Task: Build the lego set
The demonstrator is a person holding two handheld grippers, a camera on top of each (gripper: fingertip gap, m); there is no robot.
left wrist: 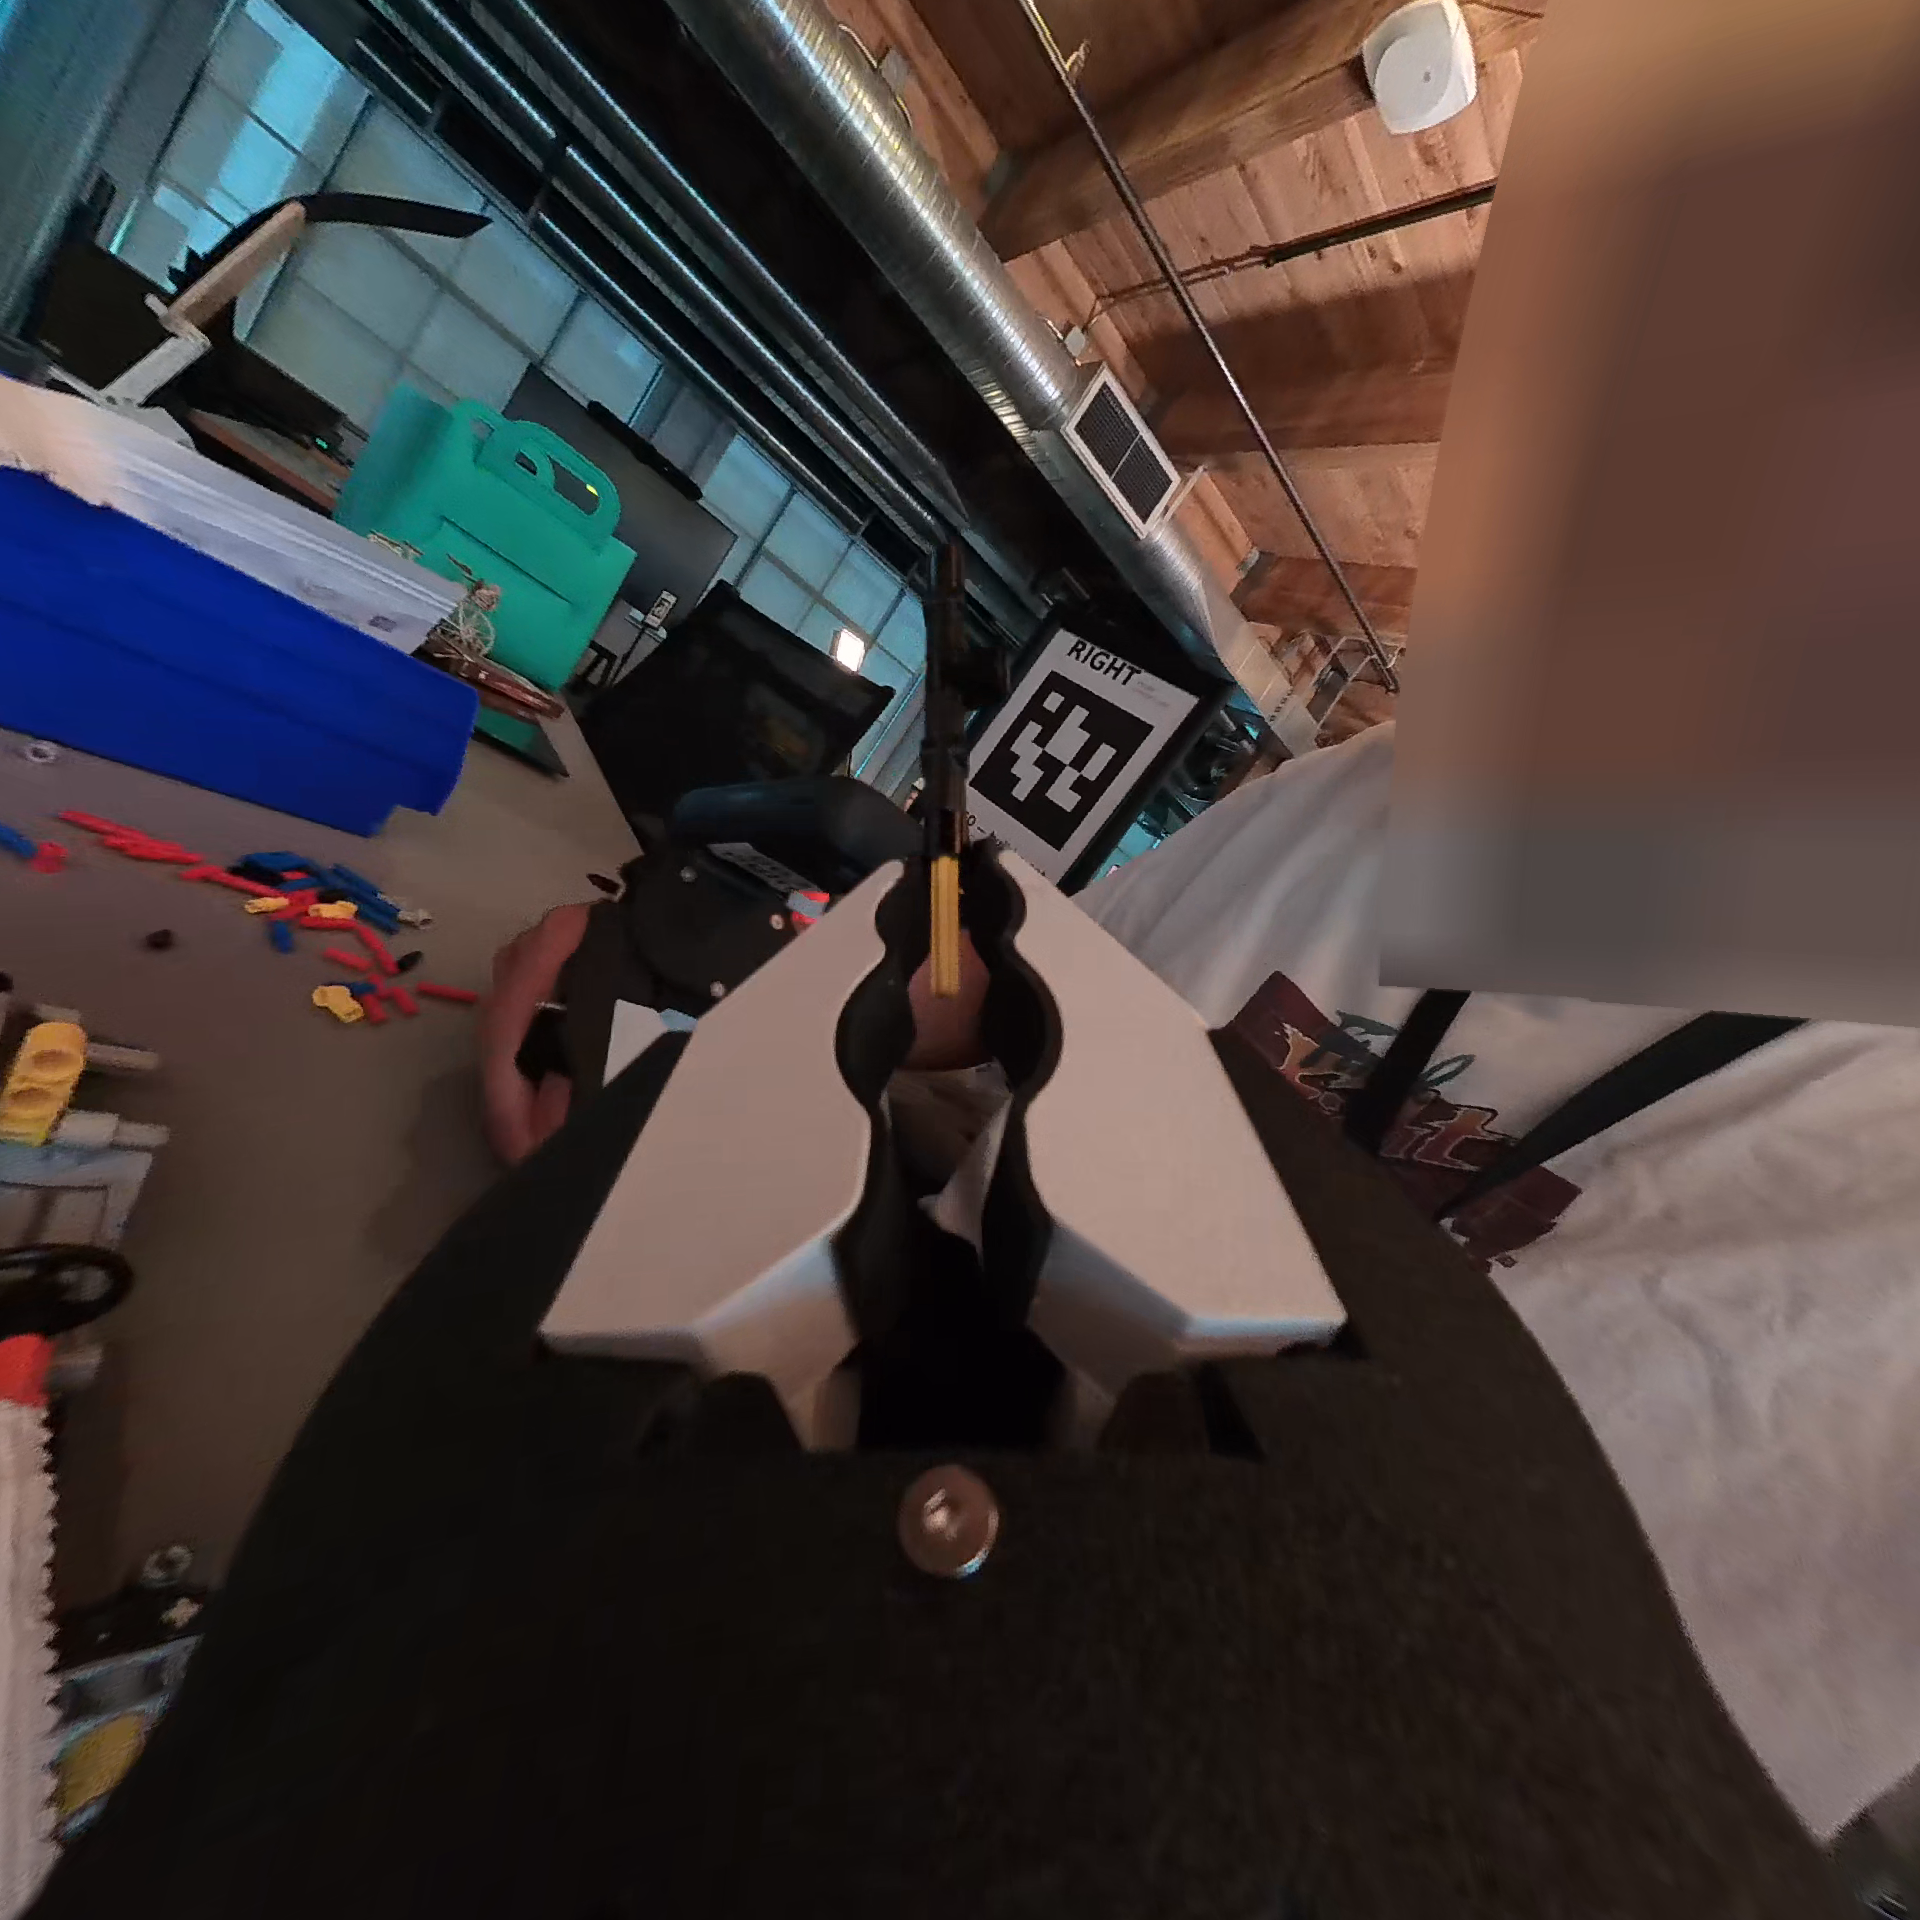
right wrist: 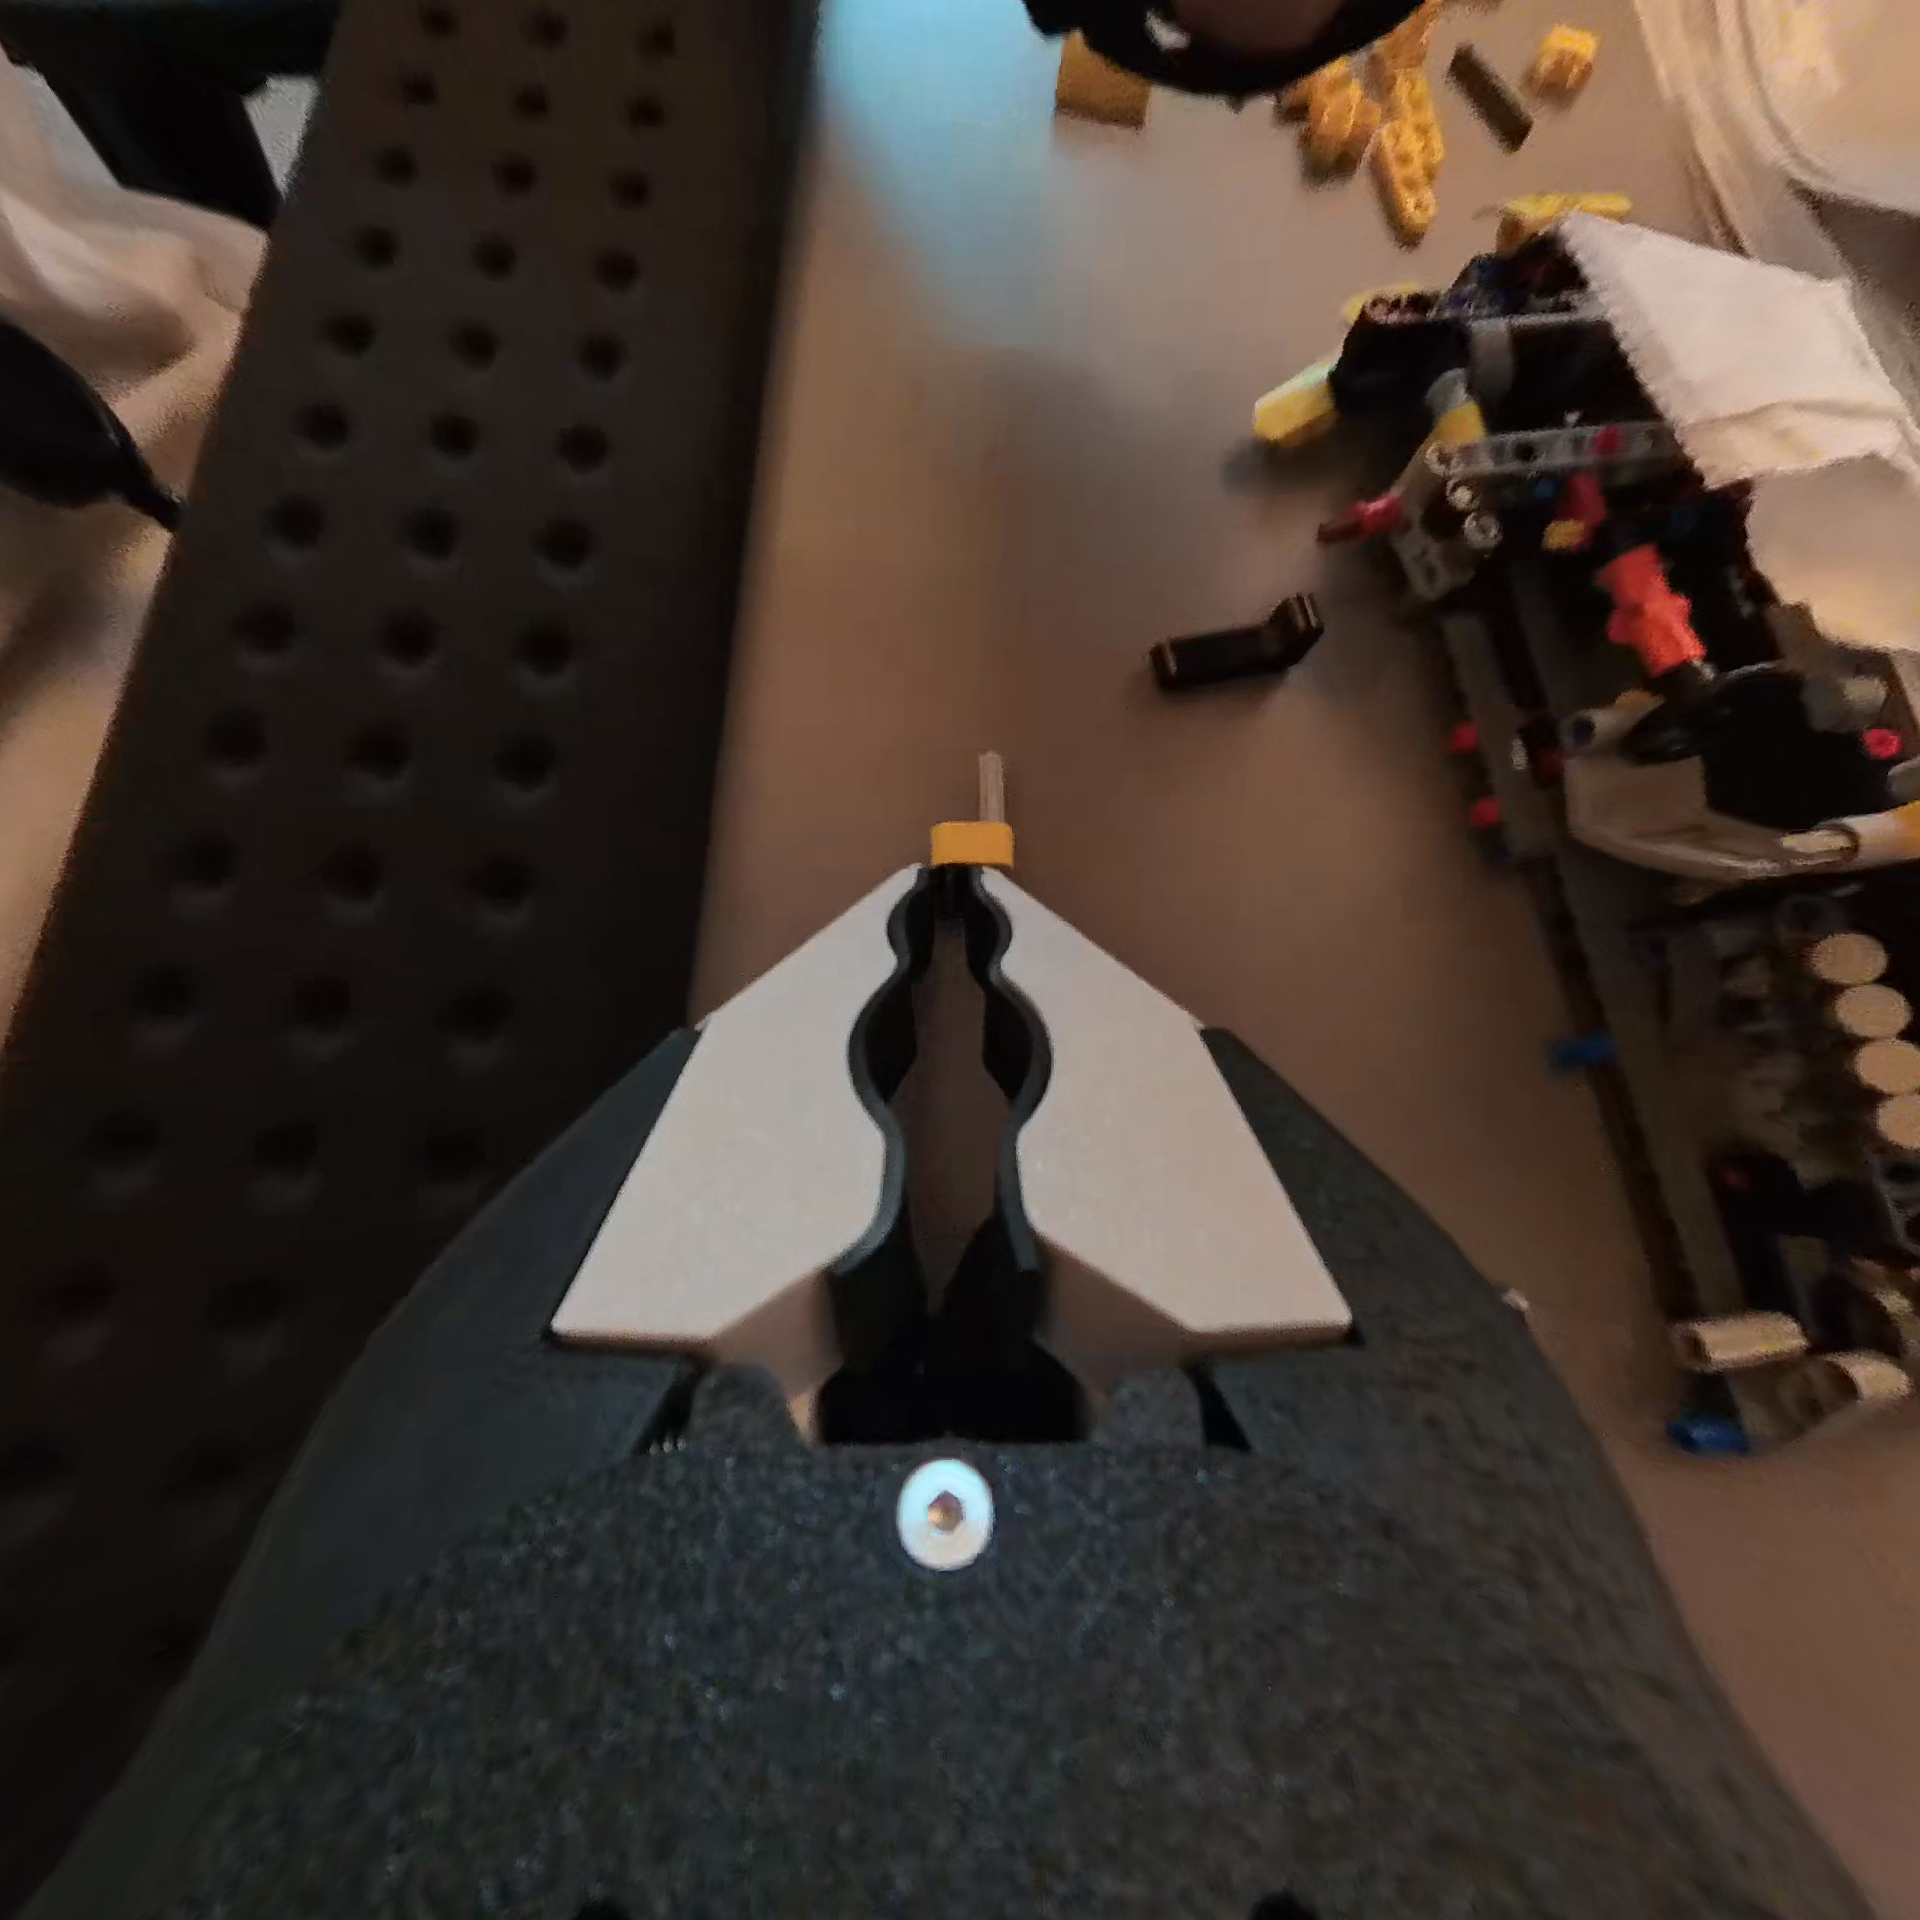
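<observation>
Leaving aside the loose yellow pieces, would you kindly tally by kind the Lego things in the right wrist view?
Yellow bush on a pale pin, in the right gripper: 1
Loose black bent beam: 1
Partly built model: 1
Total: 3

A blue bin (left wrist: 208,675) sits on the worktop (left wrist: 312,1122), with a teal case (left wrist: 488,540) behind it. Overhead run a ribbed metal duct (left wrist: 935,239) and wooden beams (left wrist: 1247,135). A black perforated panel (right wrist: 436,582) lies along the worktop's edge.

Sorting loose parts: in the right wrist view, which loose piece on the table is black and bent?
The bent black piece lying alone beside the grey model; the other loose pieces, the yellow pile farther off, are yellow or straight.
</observation>
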